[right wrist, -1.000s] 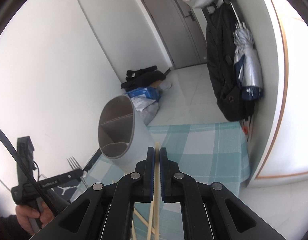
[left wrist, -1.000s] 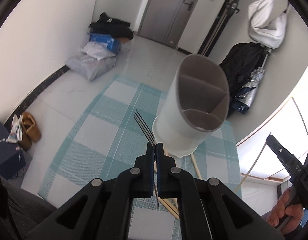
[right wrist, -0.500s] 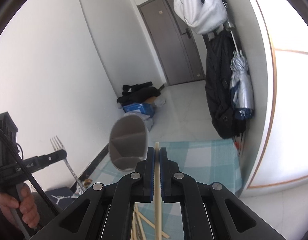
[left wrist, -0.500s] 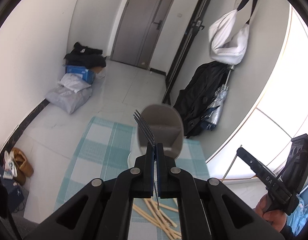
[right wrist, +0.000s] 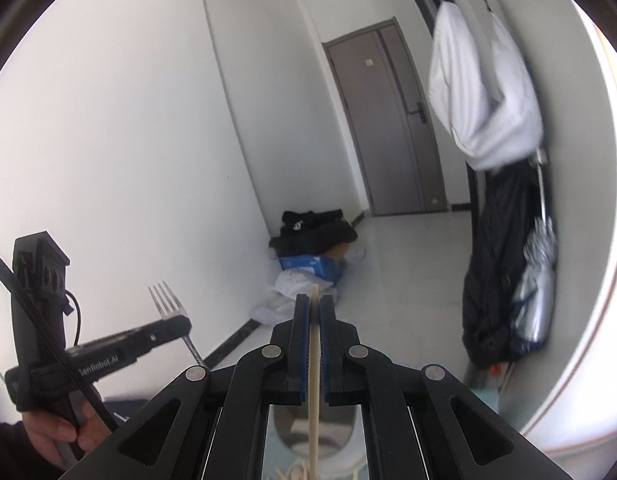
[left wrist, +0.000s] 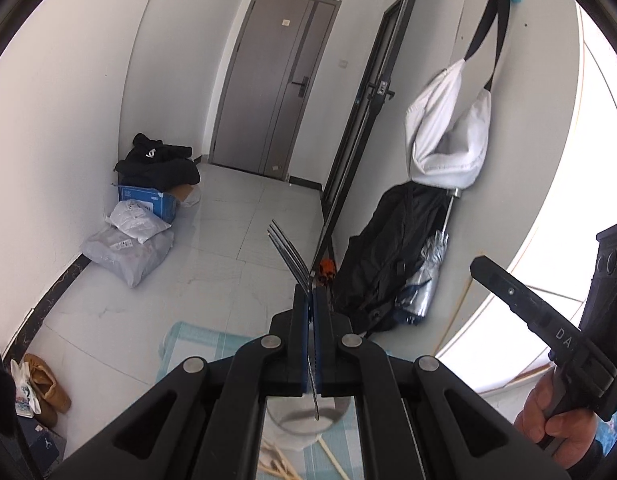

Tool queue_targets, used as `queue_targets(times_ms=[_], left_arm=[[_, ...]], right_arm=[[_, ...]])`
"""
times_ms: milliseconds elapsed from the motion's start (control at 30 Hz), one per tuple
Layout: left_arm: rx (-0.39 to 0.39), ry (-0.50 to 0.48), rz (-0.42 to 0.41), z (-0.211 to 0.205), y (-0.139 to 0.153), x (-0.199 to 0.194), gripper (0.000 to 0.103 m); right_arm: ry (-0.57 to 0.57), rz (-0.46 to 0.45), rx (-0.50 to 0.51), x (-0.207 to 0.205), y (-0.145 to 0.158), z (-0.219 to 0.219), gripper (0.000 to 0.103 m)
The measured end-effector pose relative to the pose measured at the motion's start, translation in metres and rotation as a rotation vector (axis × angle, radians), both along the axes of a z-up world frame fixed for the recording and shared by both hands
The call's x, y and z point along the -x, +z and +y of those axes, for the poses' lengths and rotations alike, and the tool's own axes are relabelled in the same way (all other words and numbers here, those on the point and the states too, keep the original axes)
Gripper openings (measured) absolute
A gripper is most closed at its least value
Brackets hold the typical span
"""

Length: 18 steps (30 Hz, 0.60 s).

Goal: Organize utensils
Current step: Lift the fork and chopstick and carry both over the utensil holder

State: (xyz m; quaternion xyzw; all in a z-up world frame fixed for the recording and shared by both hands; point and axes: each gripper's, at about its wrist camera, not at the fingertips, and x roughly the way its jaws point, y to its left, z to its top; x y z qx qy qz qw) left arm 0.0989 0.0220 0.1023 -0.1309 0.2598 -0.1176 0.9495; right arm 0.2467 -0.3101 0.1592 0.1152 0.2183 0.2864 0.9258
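My left gripper (left wrist: pixel 310 296) is shut on a metal fork (left wrist: pixel 288 252), whose tines stick up past the fingertips. My right gripper (right wrist: pixel 314 300) is shut on a pale wooden chopstick (right wrist: pixel 314 344) that runs down between its fingers. Both are high above the white utensil holder (left wrist: pixel 304 416), seen from above with its grey divided inside (right wrist: pixel 316 436). Several loose chopsticks (left wrist: pixel 276 464) lie beside the holder on the teal checked cloth (left wrist: pixel 188 336). In the right wrist view the left gripper (right wrist: pixel 180 324) with the fork (right wrist: pixel 168 300) is at the left. A hand (left wrist: pixel 548 428) grips the right tool.
Bags and a blue box (left wrist: pixel 148 204) are piled on the floor by the left wall, shoes (left wrist: pixel 44 384) nearer. A black jacket (left wrist: pixel 388 256), a folded umbrella (left wrist: pixel 428 280) and a white bag (left wrist: pixel 448 132) hang on the right wall. A grey door (left wrist: pixel 276 92) is at the far end.
Both grippers have risen and tilted up with the fork and the chopstick still held. The holder has dropped from the middle of each view to below the fingers.
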Motion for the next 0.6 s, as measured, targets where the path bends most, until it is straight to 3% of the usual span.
queue_targets(times_ms=[233,467,600], left_arm=[[-0.024,-0.001,-0.025,-0.006,-0.003,-0.035,0.0],[-0.04,-0.022,0.023,-0.01,-0.03,-0.065,0.0],[-0.032,-0.099,0.031,-0.013,-0.042,-0.071,0.0]], right_arm=[[-0.01,-0.066,0.009,-0.041,0.009,0.028,0.004],[-0.042,-0.057,-0.059,-0.085,-0.015,0.031,0.004],[-0.022,-0.032,-0.064,-0.099,-0.035,0.034,0.004]])
